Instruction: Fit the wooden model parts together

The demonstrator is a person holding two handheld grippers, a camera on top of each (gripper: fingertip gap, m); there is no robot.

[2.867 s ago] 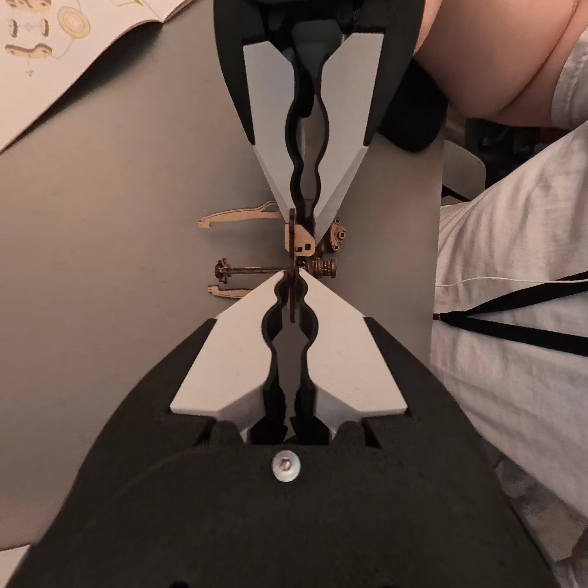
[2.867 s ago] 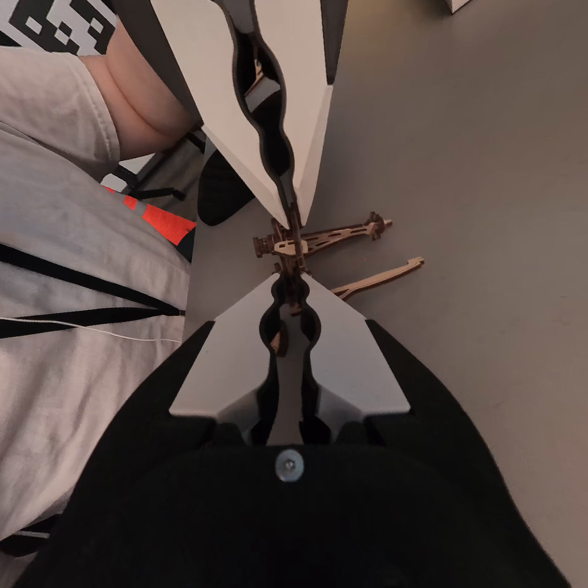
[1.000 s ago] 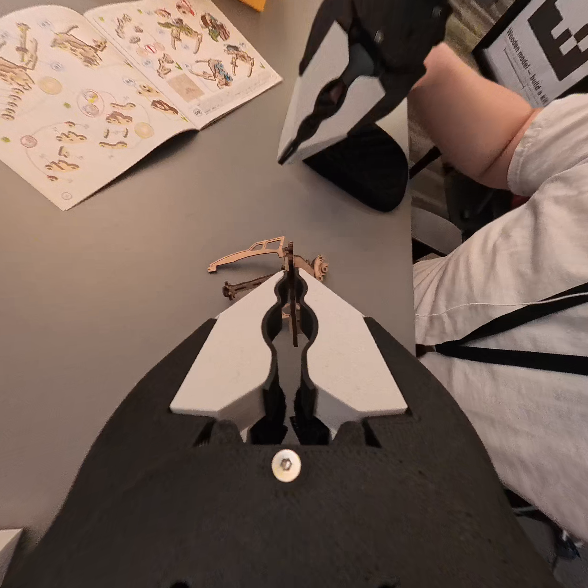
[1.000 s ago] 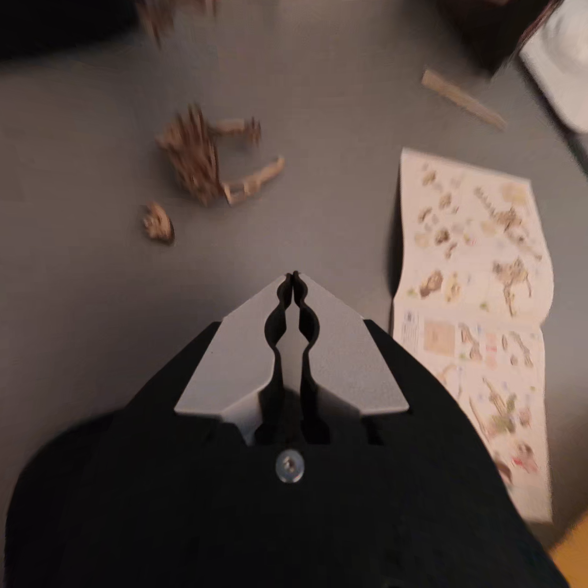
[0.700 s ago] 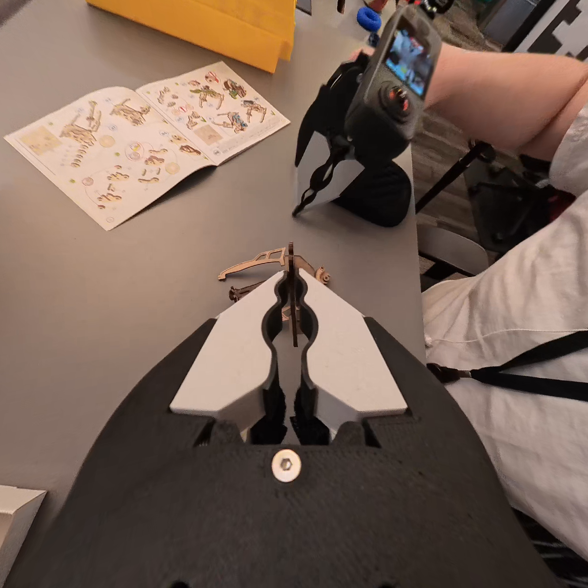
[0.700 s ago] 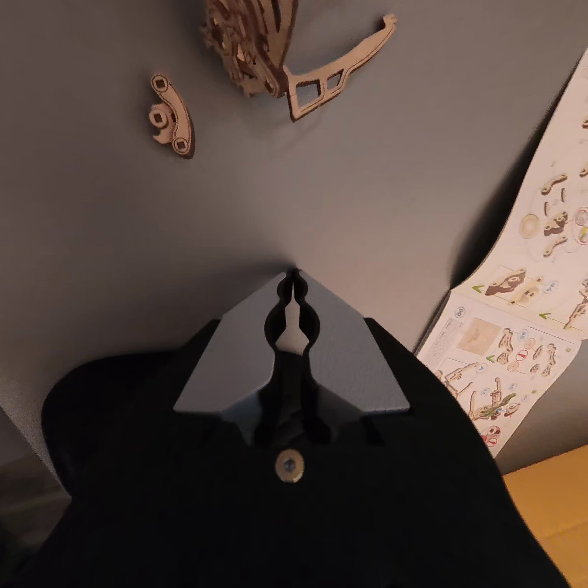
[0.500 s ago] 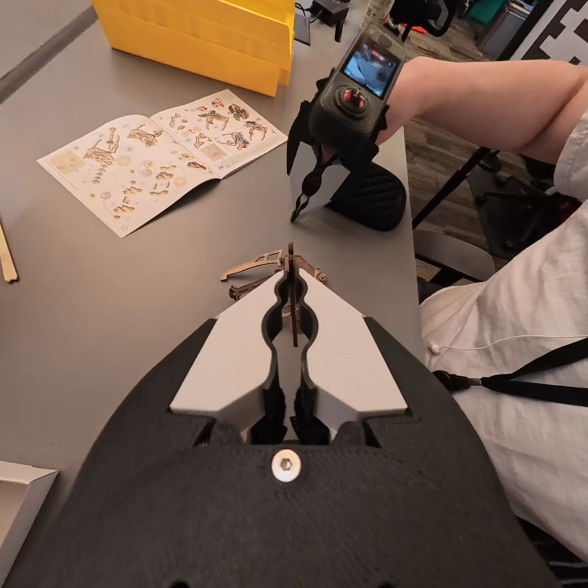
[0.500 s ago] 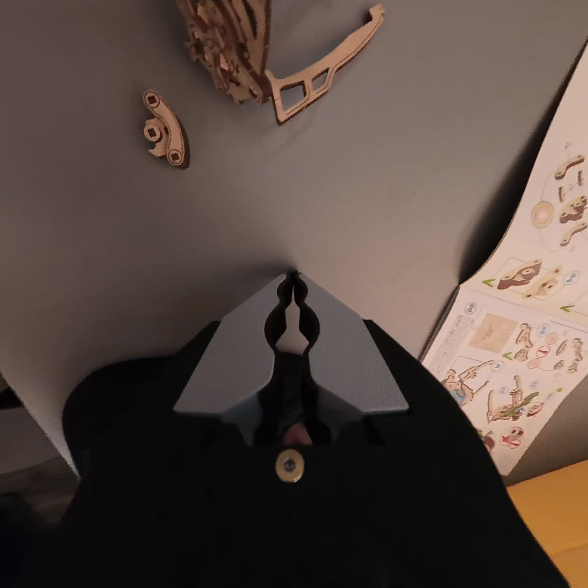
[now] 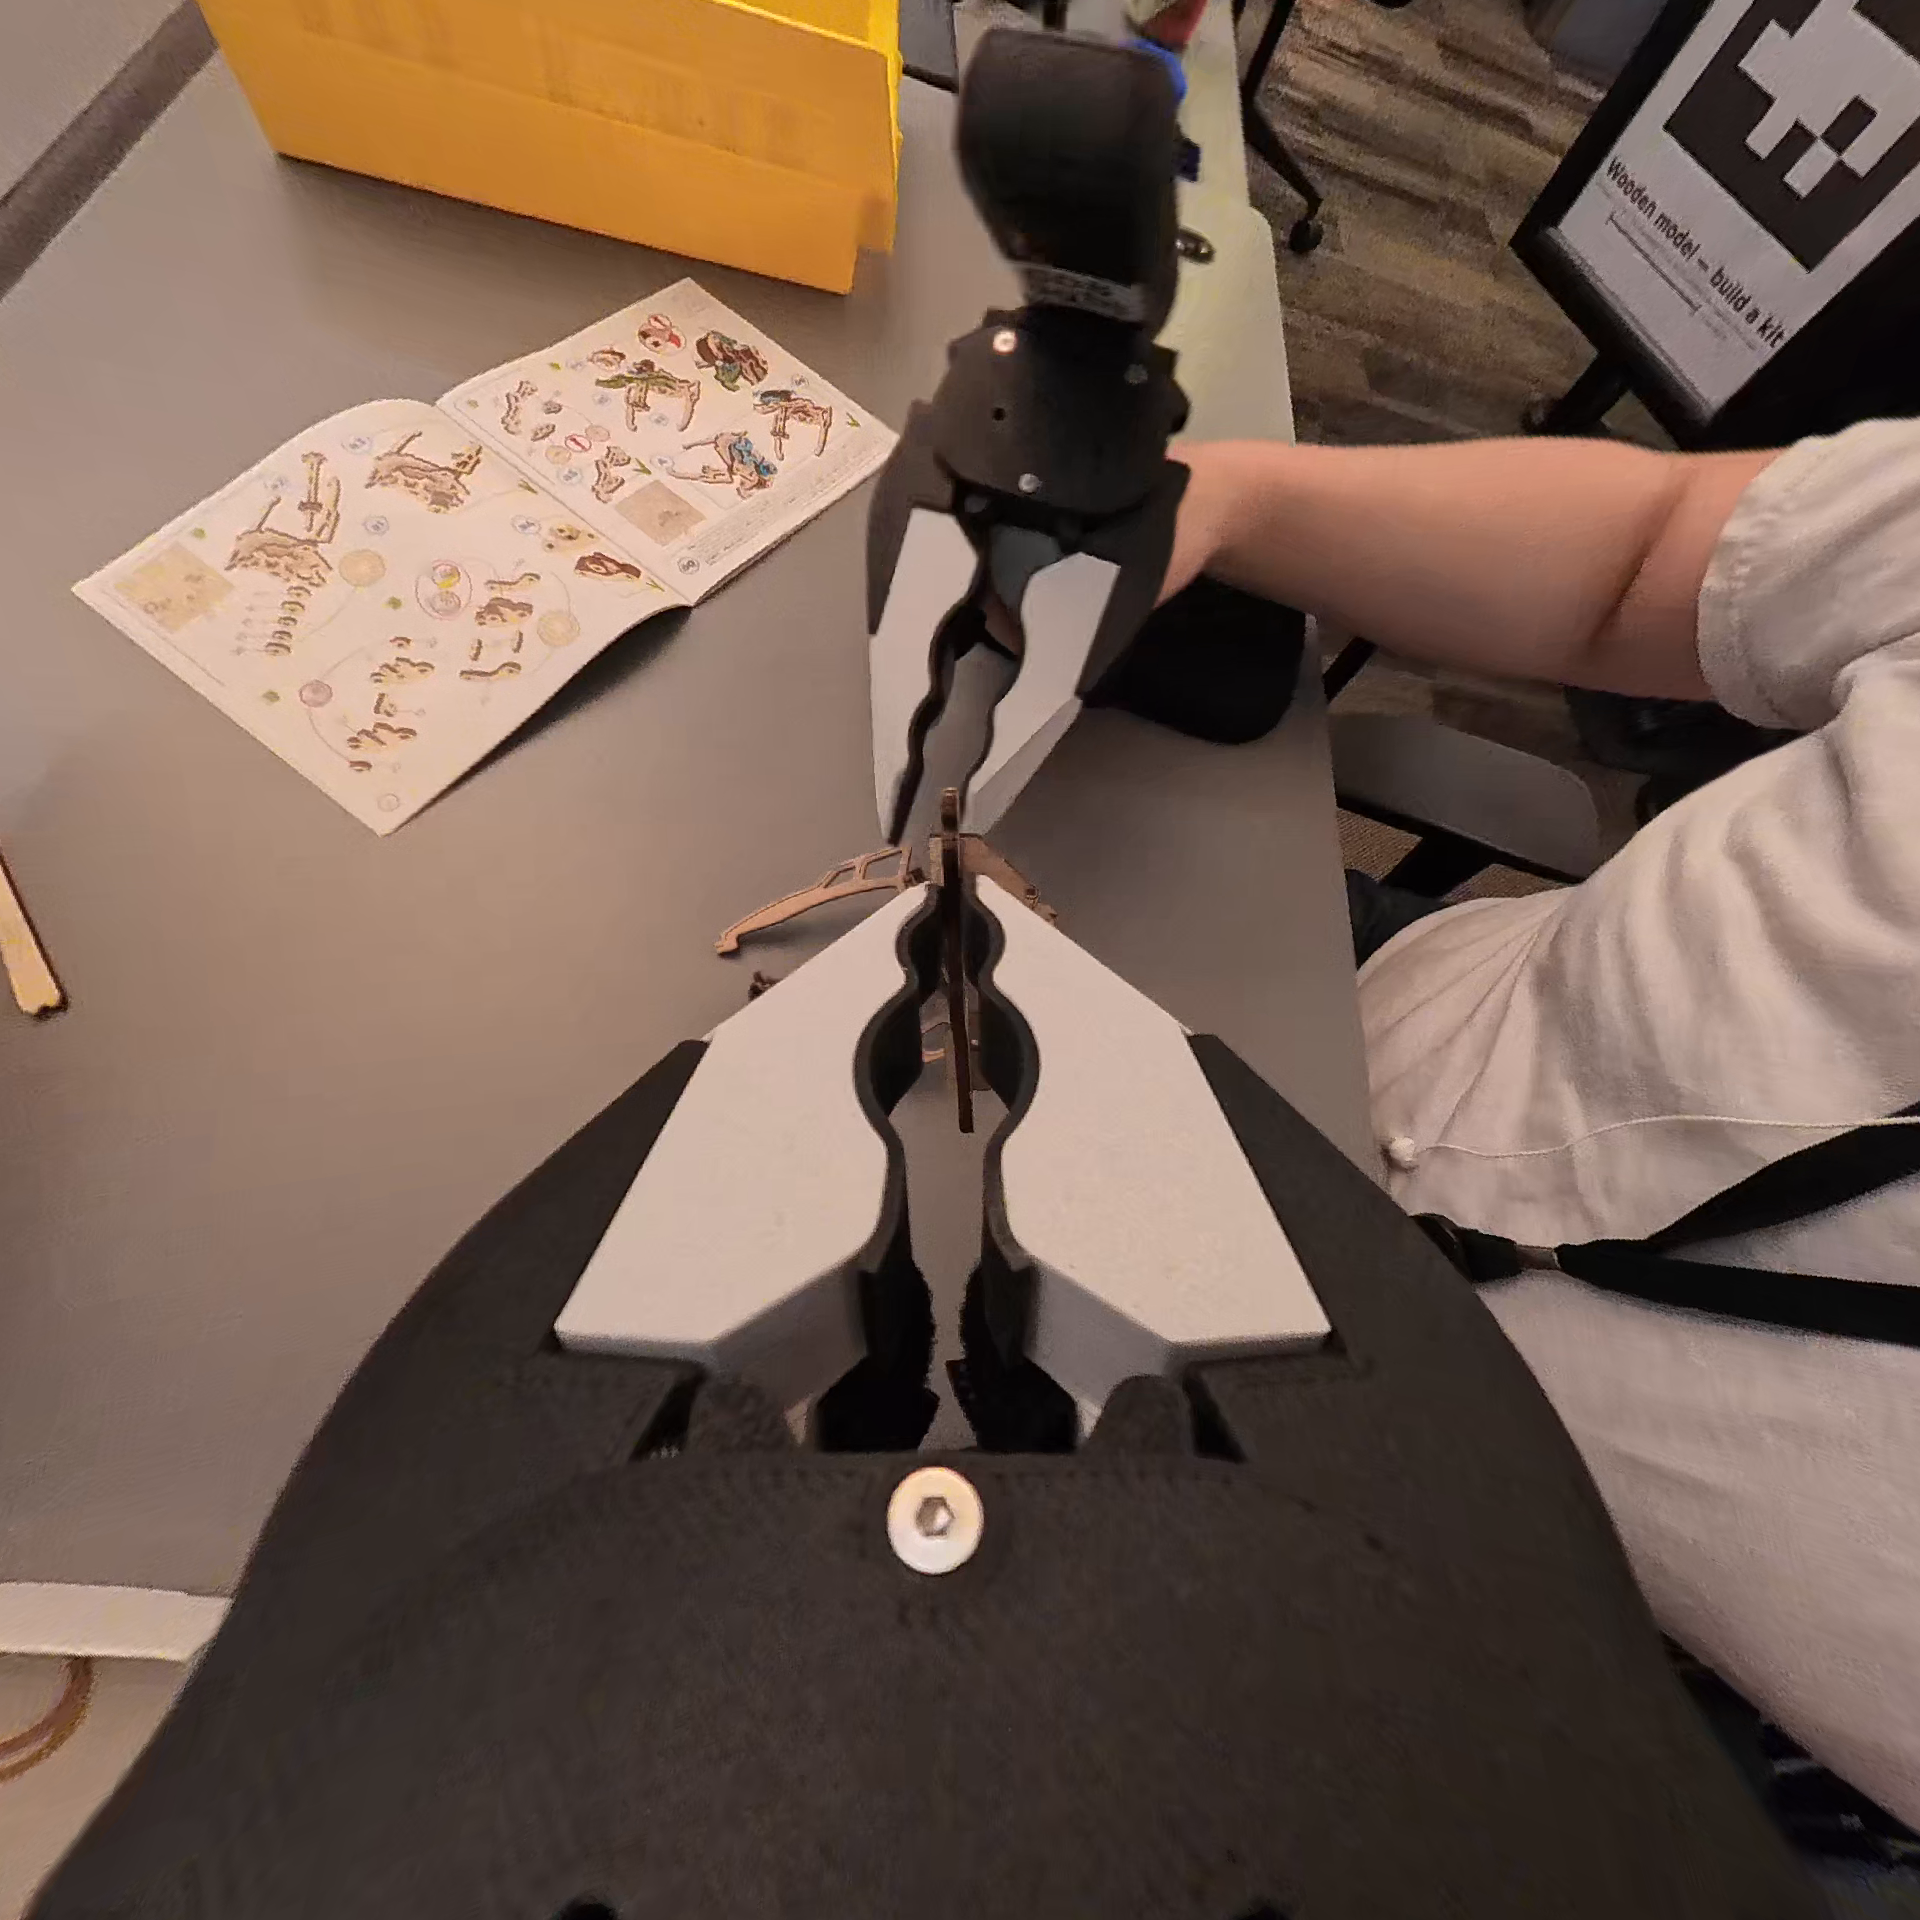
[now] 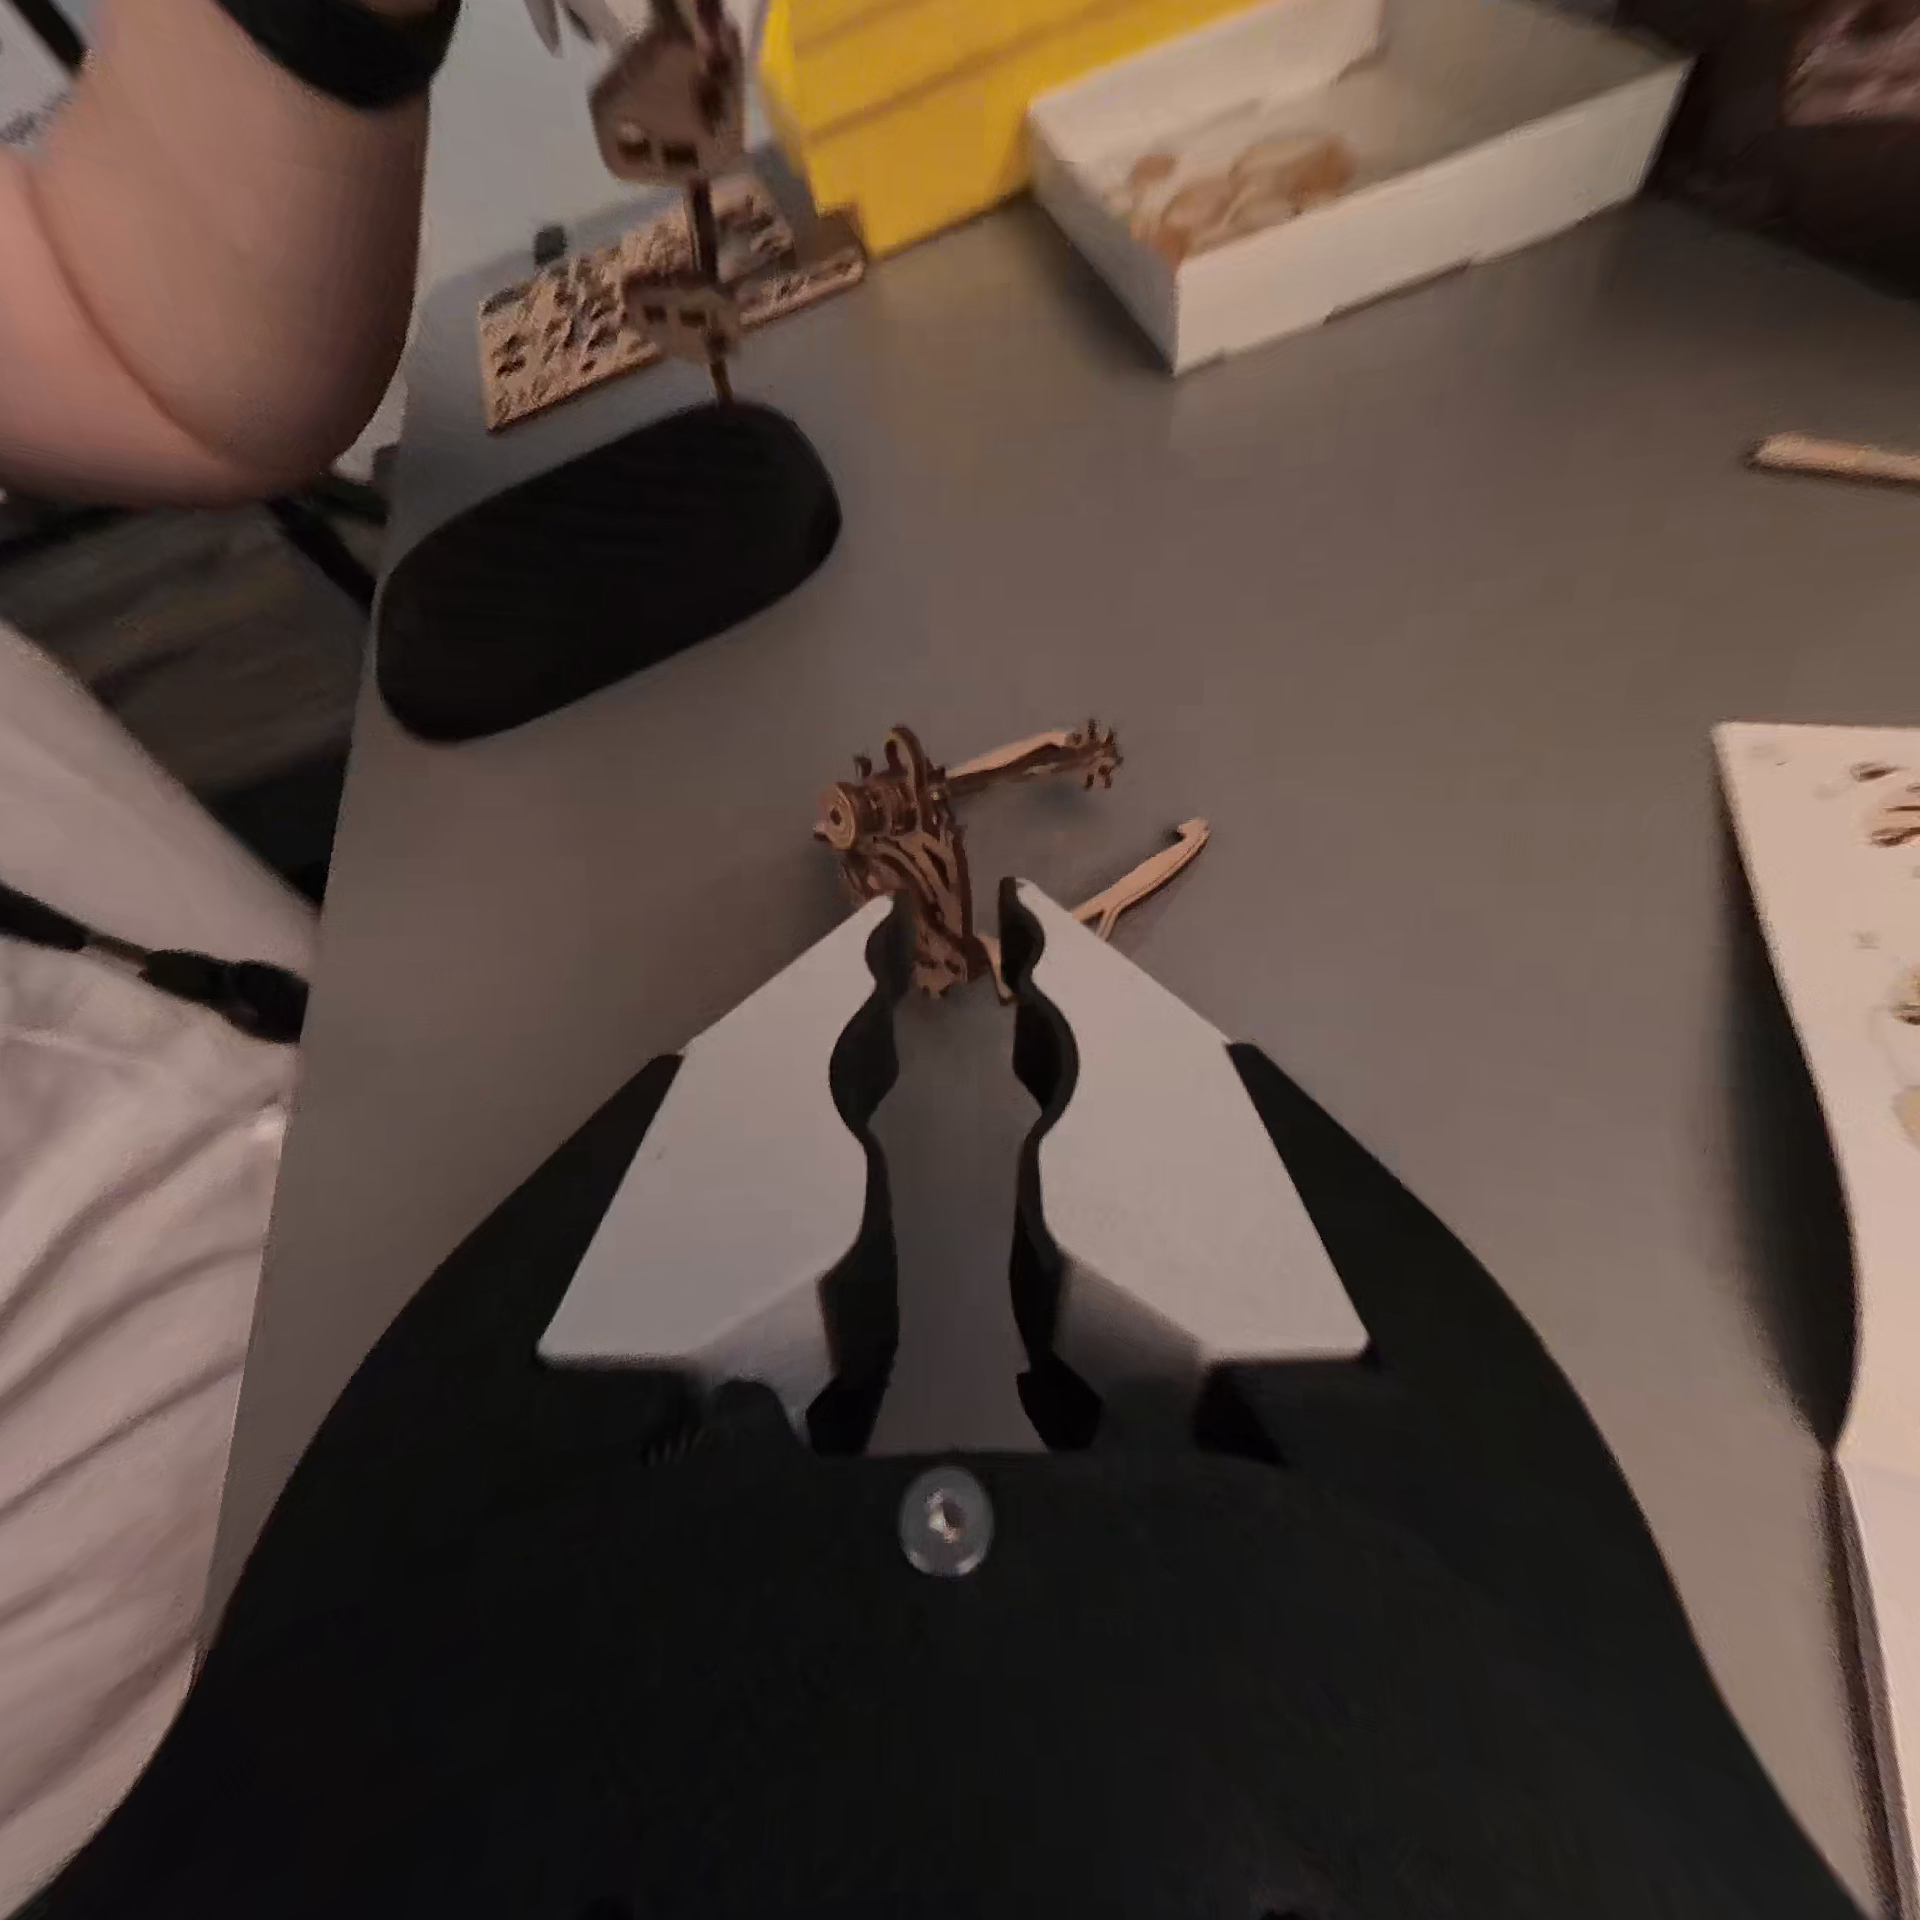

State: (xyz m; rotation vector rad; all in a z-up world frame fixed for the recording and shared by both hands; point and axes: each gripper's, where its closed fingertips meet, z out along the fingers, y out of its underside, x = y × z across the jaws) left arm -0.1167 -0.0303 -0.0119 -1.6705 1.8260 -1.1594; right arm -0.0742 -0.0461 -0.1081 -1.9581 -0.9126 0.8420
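Note:
My left gripper [image 9: 948,906] is shut on a thin flat wooden plate [image 9: 954,997], seen edge-on and held above the grey table [image 9: 312,1091]. The same plate [image 10: 665,125] shows blurred at the top of the right wrist view. My right gripper [image 10: 951,909] is open, with its tips just short of a small wooden gear assembly [image 10: 899,831] that lies on the table. It also shows in the left wrist view [image 9: 938,826], pointing down. A curved wooden arm [image 9: 821,899] lies beside the assembly and also shows in the right wrist view [image 10: 1143,873].
An open instruction booklet [image 9: 488,540], a yellow box [image 9: 582,125] and a black pad [image 9: 1195,665] lie on the table. A white tray with parts [image 10: 1351,197], a wooden parts sheet [image 10: 582,332] and a loose stick [image 10: 1839,457] lie farther off. A person sits at the near edge [image 9: 1662,935]. My right fingertips sit around 11 cm from my left ones.
My right gripper was shut and pointing down at bare table; it has opened and swung round to the gear assembly. My left gripper still holds the plate and has barely moved.

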